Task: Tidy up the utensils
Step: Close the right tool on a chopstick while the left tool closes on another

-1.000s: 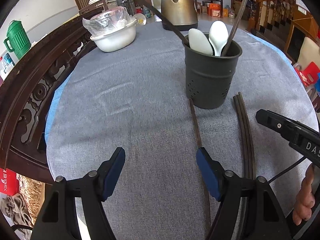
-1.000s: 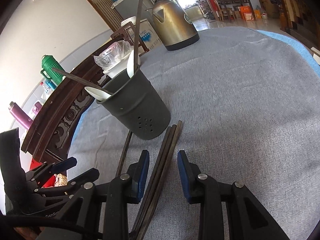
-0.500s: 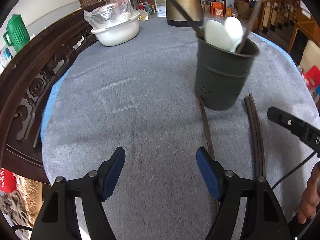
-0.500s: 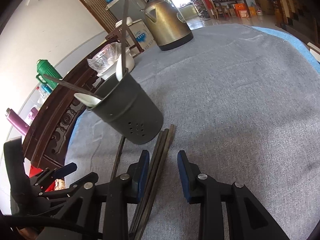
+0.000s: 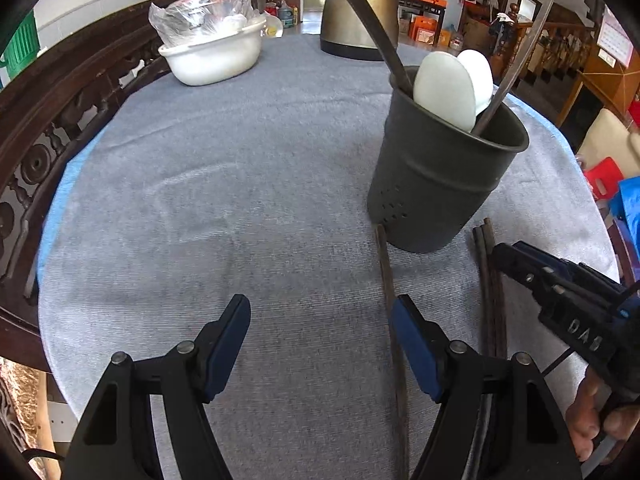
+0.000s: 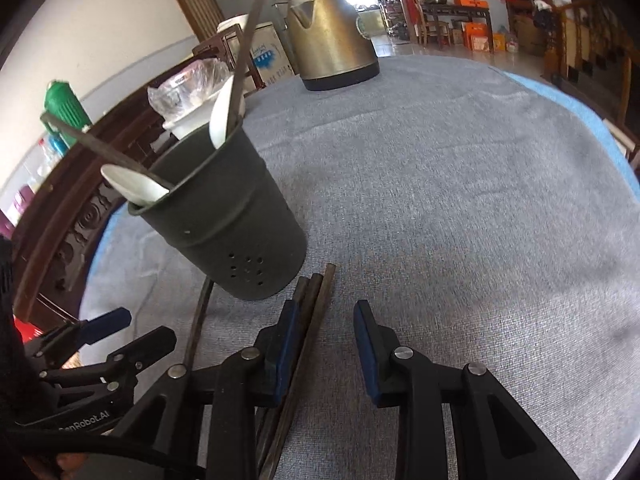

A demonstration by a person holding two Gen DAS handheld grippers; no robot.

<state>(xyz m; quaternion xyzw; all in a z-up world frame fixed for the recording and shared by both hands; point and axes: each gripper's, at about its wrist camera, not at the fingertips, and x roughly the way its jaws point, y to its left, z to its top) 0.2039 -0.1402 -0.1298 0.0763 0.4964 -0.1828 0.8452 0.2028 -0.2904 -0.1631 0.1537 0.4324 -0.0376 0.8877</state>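
A dark grey utensil holder (image 5: 440, 184) stands on the grey cloth, also in the right wrist view (image 6: 224, 224). It holds two white spoons (image 5: 444, 88) and two dark chopsticks (image 5: 368, 28). A single dark chopstick (image 5: 386, 276) lies on the cloth in front of it, beside my left gripper's right finger. A bundle of dark chopsticks (image 6: 316, 304) lies to its right, also in the left wrist view (image 5: 490, 280). My left gripper (image 5: 320, 336) is open and empty. My right gripper (image 6: 326, 340) is open, low over the bundle, which passes by its left finger.
A brass kettle (image 6: 332, 40) stands at the far side of the round table. A white basin (image 5: 212, 56) with plastic wrap sits far left. A carved dark wooden chair back (image 5: 48, 128) borders the table's left edge. A green jug (image 6: 66, 108) stands beyond it.
Both grippers have moved forward toward the holder, which now looks larger. My right gripper has shifted right, so the chopstick bundle now lies by its left finger. Both stay open.
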